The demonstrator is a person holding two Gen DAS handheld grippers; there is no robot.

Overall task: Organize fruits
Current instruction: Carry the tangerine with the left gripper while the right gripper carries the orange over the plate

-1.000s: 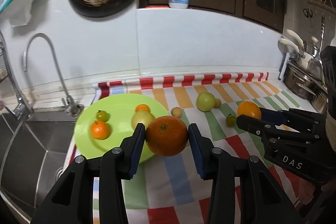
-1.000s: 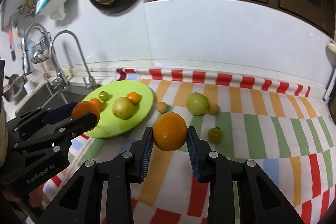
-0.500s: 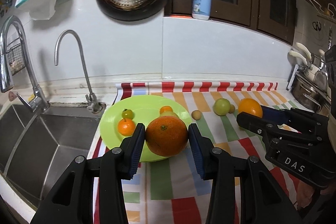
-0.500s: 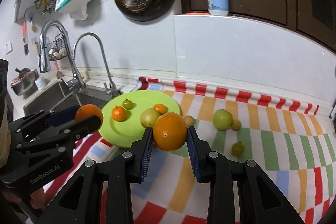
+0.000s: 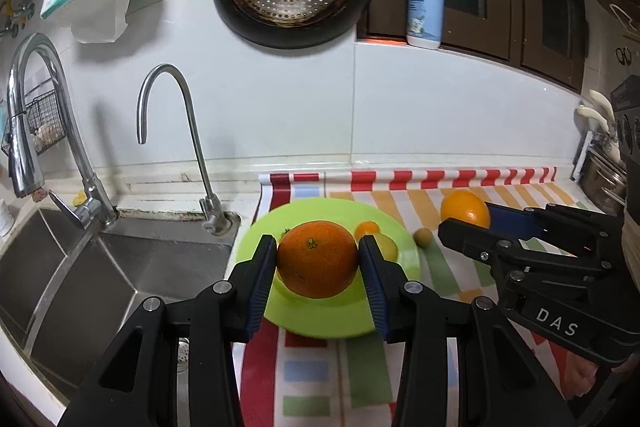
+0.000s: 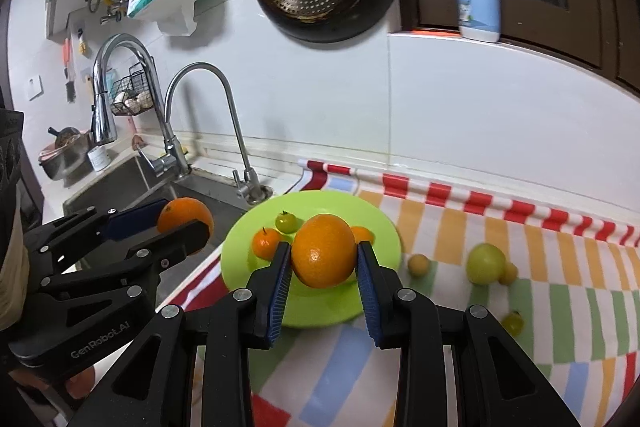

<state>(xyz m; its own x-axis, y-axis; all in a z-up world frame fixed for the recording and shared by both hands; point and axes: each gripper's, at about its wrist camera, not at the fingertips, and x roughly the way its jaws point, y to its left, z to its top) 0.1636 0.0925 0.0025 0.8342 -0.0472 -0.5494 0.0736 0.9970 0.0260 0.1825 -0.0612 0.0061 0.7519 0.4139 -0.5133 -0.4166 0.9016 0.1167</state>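
My left gripper is shut on a dark orange, held above the near part of the lime green plate. My right gripper is shut on a lighter orange, also held over the green plate. The plate holds a small tangerine, a small green tomato and more fruit hidden behind the oranges. In the left wrist view the right gripper holds its orange at the right. In the right wrist view the left gripper holds its orange at the left.
A steel sink with two taps lies left of the plate. On the striped cloth lie a green apple, a small yellow fruit and a small green tomato. Pots stand far right.
Both grippers have pulled back, risen and shifted left with their oranges. The plate now sits straight ahead of both, and the sink fills more of the view.
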